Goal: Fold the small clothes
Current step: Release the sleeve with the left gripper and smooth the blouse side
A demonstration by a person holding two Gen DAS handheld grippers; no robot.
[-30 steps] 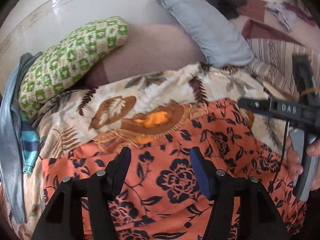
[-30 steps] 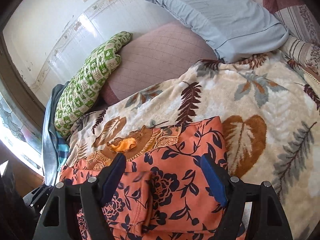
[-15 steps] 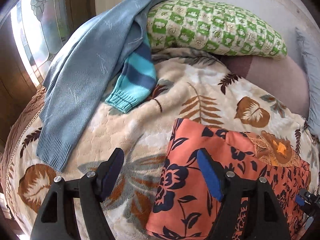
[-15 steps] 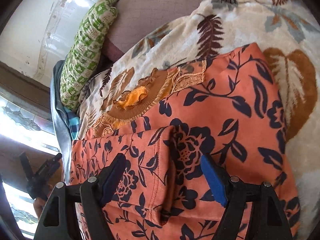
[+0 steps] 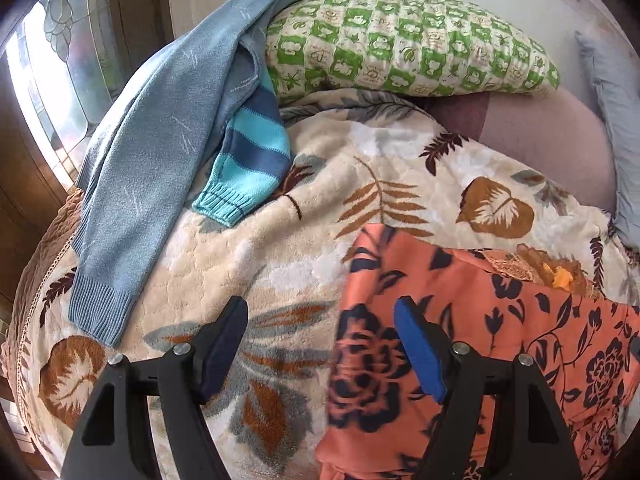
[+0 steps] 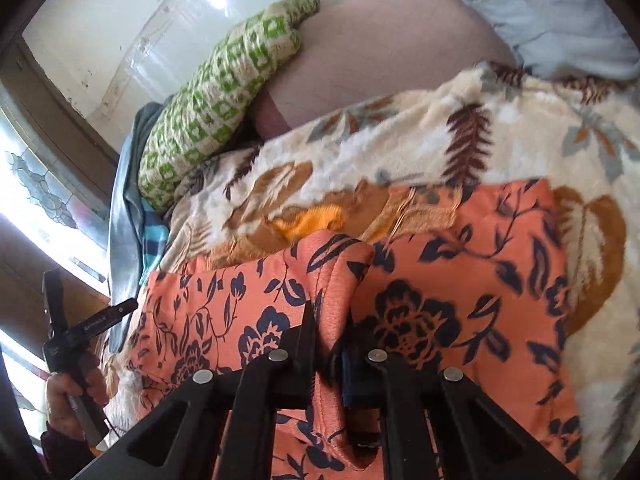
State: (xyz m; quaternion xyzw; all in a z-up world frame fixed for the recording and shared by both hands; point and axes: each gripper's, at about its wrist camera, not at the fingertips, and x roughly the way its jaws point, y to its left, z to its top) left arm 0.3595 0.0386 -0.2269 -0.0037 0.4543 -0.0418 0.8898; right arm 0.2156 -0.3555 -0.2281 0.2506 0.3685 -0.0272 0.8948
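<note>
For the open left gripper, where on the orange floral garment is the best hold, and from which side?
Take the orange floral garment at its free left edge, approaching from the blanket side. That hem lies flat and exposed beside the left gripper, while the right gripper pinches a raised fold.

Ahead of the tool lies a bed under a cream blanket (image 5: 320, 208) printed with brown leaves, with a green checked pillow (image 5: 400, 52) and a mauve cushion (image 5: 552, 140) at its far edge. Behind them stands a scuffed white wall (image 6: 132, 28). Bright daylight enters through a patterned glass window (image 5: 56, 72) in a dark wooden frame, far left.
</note>
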